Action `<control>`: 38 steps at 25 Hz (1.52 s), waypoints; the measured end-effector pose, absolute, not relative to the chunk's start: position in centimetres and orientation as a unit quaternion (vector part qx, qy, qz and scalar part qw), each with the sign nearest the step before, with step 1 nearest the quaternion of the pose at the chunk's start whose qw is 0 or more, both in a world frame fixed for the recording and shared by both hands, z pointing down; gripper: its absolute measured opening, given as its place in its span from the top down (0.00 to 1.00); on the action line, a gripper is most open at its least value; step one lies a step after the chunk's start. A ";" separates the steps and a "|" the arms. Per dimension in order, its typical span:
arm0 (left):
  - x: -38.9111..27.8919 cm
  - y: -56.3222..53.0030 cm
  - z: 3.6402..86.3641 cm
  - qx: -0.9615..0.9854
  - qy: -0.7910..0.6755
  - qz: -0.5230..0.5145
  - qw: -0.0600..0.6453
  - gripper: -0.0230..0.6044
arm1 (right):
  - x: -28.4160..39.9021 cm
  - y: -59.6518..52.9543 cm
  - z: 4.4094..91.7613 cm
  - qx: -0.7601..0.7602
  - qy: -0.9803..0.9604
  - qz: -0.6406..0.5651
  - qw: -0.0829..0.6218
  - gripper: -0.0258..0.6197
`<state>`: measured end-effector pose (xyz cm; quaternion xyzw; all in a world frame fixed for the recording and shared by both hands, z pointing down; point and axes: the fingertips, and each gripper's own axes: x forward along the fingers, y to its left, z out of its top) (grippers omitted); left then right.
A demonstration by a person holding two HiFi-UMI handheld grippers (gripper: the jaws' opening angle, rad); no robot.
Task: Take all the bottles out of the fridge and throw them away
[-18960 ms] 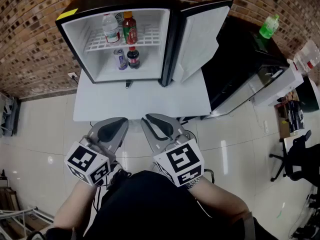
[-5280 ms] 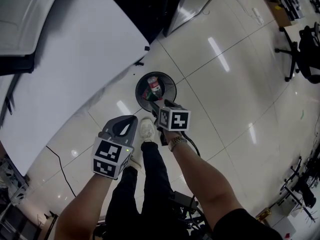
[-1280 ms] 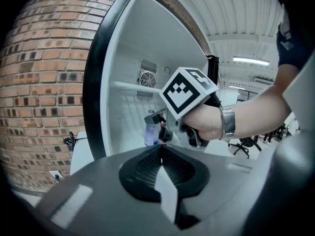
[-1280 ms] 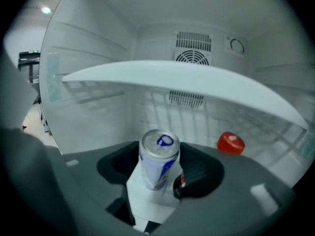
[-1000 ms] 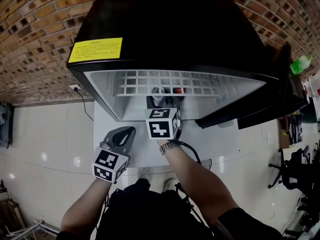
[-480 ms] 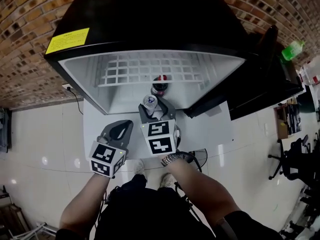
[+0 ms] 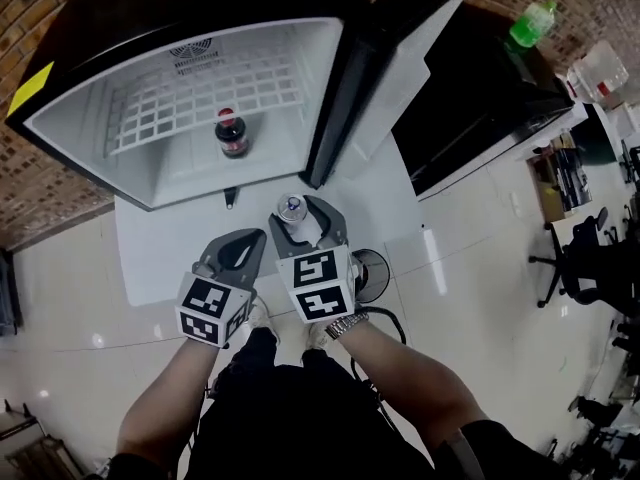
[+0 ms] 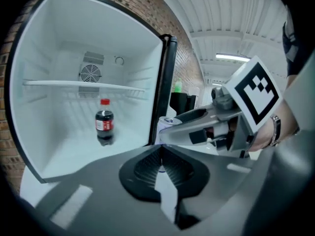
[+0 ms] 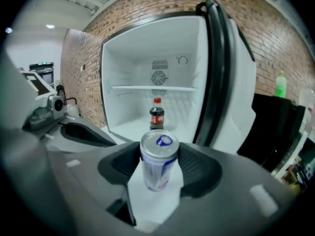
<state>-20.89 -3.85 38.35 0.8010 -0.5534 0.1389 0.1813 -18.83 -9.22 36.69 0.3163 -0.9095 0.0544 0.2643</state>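
The small black fridge [image 7: 190, 28] stands open on a white table [image 7: 150, 258]. One dark cola bottle with a red cap [image 7: 231, 134] [image 9: 156, 114] [image 8: 104, 124] stands upright on its floor, under the wire shelf. My right gripper [image 7: 305, 218] [image 9: 158, 154] is outside the fridge, in front of its opening. It is shut on a silver and blue drink can [image 7: 292, 209] [image 9: 158, 161], held upright between the jaws. My left gripper [image 7: 238, 251] [image 8: 160, 154] hangs just to its left, shut and holding nothing.
The fridge door [image 7: 385, 78] stands open to the right. A round bin [image 7: 370, 273] sits on the tiled floor just right of my right gripper. A green bottle [image 7: 533, 23] stands on a black cabinet at the far right. Office chairs [image 7: 585, 268] stand further right.
My right gripper has drawn back out of the fridge with the can in its jaws. The left gripper stayed shut beside it. One cola bottle stays inside.
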 end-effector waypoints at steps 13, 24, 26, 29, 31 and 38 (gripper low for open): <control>-1.8 -3.7 43.0 0.849 -0.457 0.187 0.190 0.96 | 2.3 -7.5 42.3 0.387 -0.869 0.103 0.290 0.58; 8.1 -2.7 51.7 0.855 -0.391 0.262 0.218 0.96 | 13.5 -6.2 54.4 0.410 -0.829 0.162 0.344 0.58; 8.9 -2.6 53.6 0.852 -0.383 0.275 0.227 0.96 | 14.5 -6.3 56.9 0.411 -0.823 0.170 0.354 0.58; 9.6 -2.3 56.7 0.847 -0.370 0.293 0.244 0.96 | 15.6 -6.5 61.0 0.414 -0.813 0.185 0.365 0.58; 9.9 -2.2 58.7 0.843 -0.364 0.303 0.254 0.96 | 15.8 -6.7 63.7 0.412 -0.810 0.195 0.369 0.58; 10.5 -2.6 64.8 0.832 -0.353 0.327 0.278 0.96 | 16.5 -7.4 72.5 0.411 -0.790 0.229 0.393 0.59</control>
